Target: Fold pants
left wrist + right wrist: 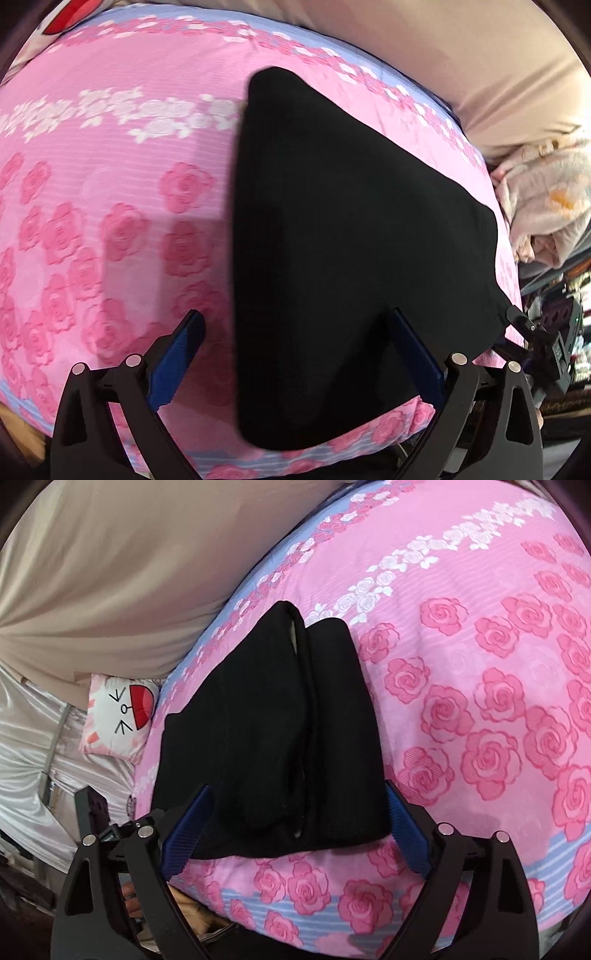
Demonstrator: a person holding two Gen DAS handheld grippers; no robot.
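Black pants lie folded in a compact stack on a pink rose-print bedspread, near the bed's front edge; a beige curtain hangs behind, and a small cat-face pillow sits at about nine o'clock from the stack in the right wrist view. There we see at least two layers, with a lengthwise ridge running from roughly twelve to six o'clock and a sliver of pale lining showing at the far end. The right gripper stands wide, its blue pads on either side of the stack's near end and pressing on nothing. The left gripper is likewise spread wide; in its view the pants fill the field from twelve to six o'clock, one finger over bare bedspread, the other over black cloth, with nothing pinched. We judge the fabric soft, light and limp, a knit that will sag and slide apart if lifted by one layer. We would therefore take hold at a folded edge or corner, pinching all layers together, with the two grippers set well apart along the same edge. The bedspread is also soft, so a low pinch may catch it along with the pants. We judge the folding nearly complete.
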